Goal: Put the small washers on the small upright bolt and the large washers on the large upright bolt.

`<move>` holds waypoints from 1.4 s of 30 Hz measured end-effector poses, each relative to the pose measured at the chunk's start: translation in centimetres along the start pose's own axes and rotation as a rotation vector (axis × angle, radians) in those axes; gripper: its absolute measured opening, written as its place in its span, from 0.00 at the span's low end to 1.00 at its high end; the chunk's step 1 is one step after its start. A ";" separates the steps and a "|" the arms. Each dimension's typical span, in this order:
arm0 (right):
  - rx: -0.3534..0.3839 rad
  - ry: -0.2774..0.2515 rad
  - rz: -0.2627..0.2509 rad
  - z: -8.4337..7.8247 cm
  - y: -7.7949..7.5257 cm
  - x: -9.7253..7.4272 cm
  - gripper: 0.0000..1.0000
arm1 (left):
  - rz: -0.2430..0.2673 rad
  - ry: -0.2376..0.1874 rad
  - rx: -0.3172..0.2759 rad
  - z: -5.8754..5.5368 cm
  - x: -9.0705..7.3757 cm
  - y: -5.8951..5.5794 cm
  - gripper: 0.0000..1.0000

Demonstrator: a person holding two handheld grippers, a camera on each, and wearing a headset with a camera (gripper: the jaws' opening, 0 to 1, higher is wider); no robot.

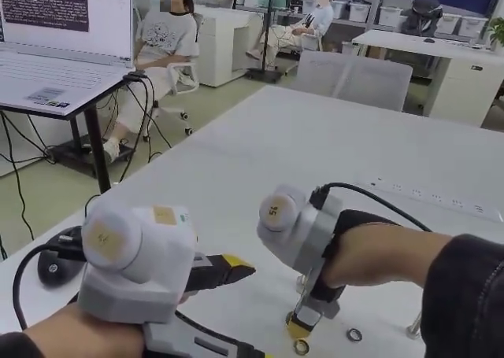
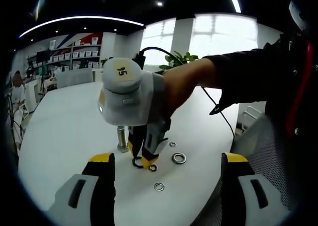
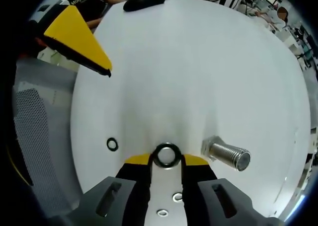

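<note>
Pick-up step. The right gripper (image 3: 166, 160), held nose-down over the table (image 3: 198, 62) on a forearm reaching in from the right, had its jaws closed about a washer (image 3: 166, 155) lying flat just beside the large upright bolt (image 3: 227, 155). The grip appeared complete, though the ring looked seated on the tabletop. The next move would call for lifting it and centring its hole over the bolt tip. The left gripper (image 2: 167, 159) hovered nearby, jaws spread and empty; loose washers (image 2: 159, 187) lay around.

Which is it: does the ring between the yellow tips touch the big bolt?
Apart. The right gripper view shows bare table between the large washer at the right gripper's tips and the large upright bolt.
</note>
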State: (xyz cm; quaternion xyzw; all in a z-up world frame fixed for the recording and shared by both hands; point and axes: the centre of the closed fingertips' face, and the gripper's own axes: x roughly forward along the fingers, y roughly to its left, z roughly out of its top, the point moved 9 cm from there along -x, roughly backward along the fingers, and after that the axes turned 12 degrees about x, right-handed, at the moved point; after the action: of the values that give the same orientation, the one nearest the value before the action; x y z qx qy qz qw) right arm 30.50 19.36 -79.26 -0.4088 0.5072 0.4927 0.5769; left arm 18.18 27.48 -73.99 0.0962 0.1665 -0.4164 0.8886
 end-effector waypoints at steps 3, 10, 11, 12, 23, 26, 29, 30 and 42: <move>0.002 -0.003 0.000 -0.2 0.0 0.0 0.23 | 0.001 0.001 0.001 0.0 0.0 0.0 0.88; 0.002 -0.023 -0.003 -0.6 -0.1 -0.8 0.23 | -0.007 0.005 0.002 0.0 0.1 0.0 0.88; 0.000 -0.027 -0.004 -0.7 0.0 -1.0 0.23 | -0.009 0.005 0.002 0.0 0.2 0.0 0.88; 0.001 -0.031 -0.007 -0.8 -0.1 -1.2 0.23 | -0.010 0.005 0.002 0.0 0.2 -0.1 0.88; 0.014 -0.061 -0.004 -2.7 -0.9 -4.4 0.23 | -0.016 0.001 0.000 0.0 0.2 -0.1 0.88; 0.018 -0.072 -0.002 -3.1 -1.0 -5.4 0.23 | -0.015 0.000 0.000 0.0 0.2 -0.1 0.88; 0.019 -0.090 -0.007 -3.4 -1.1 -6.5 0.23 | -0.016 -0.001 -0.002 0.0 0.2 -0.2 0.88; 0.021 -0.097 -0.009 -3.4 -1.2 -6.8 0.23 | -0.016 0.000 -0.002 0.0 0.2 -0.2 0.88; 0.010 -0.157 -0.019 -2.1 -2.3 -10.9 0.23 | -0.015 -0.004 -0.005 0.0 0.0 -0.1 0.88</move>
State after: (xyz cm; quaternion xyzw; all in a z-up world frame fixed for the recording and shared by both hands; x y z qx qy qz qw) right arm 32.37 15.22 -68.90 -0.3709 0.4589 0.5152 0.6216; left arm 18.10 27.39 -74.01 0.0920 0.1665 -0.4230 0.8860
